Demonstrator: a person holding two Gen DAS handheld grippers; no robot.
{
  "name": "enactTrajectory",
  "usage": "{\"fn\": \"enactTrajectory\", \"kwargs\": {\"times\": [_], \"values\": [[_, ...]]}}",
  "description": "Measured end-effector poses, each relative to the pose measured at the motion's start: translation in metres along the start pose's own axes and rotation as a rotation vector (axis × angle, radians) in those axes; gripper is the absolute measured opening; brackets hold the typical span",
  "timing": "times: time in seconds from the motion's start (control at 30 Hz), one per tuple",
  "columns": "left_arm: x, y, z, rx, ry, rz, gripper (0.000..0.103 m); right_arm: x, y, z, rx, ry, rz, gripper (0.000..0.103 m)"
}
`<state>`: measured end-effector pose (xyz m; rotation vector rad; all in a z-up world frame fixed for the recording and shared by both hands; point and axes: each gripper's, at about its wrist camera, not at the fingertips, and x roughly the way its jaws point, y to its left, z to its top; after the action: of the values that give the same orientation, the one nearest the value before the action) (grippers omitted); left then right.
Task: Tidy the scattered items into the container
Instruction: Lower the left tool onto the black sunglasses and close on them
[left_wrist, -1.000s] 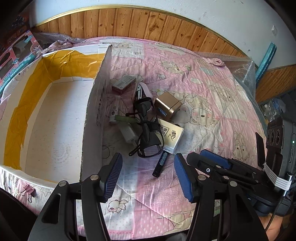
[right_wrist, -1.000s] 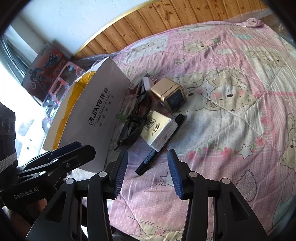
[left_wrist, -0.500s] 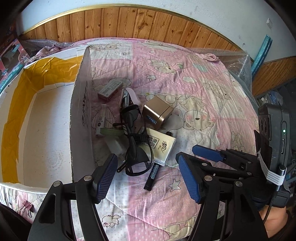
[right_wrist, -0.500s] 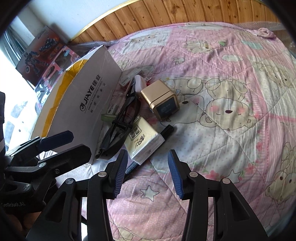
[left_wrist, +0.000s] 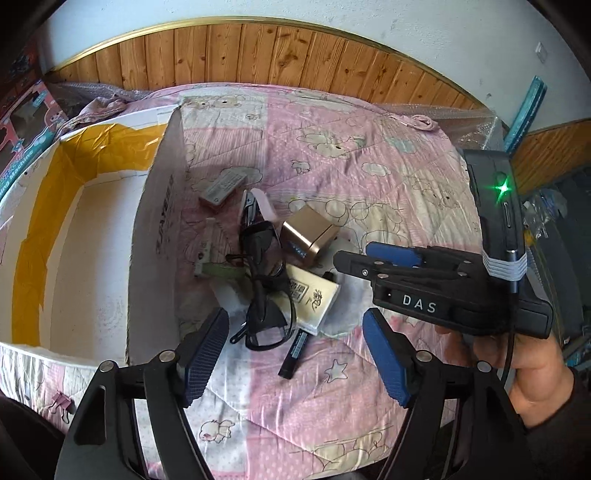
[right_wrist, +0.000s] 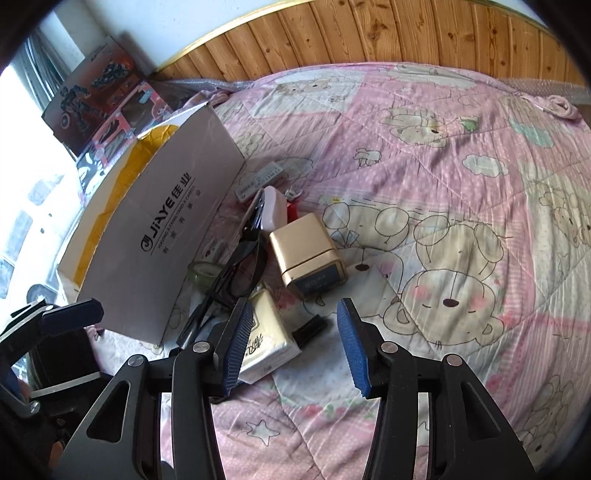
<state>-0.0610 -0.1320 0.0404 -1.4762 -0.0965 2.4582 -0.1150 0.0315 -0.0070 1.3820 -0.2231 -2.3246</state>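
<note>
My right gripper (right_wrist: 293, 345) hangs spread and empty over the tissue pack (right_wrist: 264, 341) and gold box (right_wrist: 308, 256), my left gripper (left_wrist: 295, 352) equally spread above the black glasses (left_wrist: 264, 295), all lying beside the open cardboard box (left_wrist: 147, 240) on the pink quilt (left_wrist: 369, 177).

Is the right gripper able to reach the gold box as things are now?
Probably yes. The right gripper is open and points toward the gold box, whose near face is uncovered. The tissue pack lies just left of the path, and the glasses further left.
</note>
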Motion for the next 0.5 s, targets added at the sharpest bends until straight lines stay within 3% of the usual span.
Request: {"fn": "enactTrajectory", "kwargs": {"times": [0.3, 0.5], "values": [[0.06, 0.018, 0.03, -0.044, 0.044, 0.054, 0.077, 0.023, -0.011, -0.001, 0.002, 0.042, 0.038, 0.052], [0.091, 0.039, 0.036, -0.125, 0.095, 0.025, 0.077, 0.028, -0.018, -0.007, 0.039, 0.083, 0.107, 0.053]]}}
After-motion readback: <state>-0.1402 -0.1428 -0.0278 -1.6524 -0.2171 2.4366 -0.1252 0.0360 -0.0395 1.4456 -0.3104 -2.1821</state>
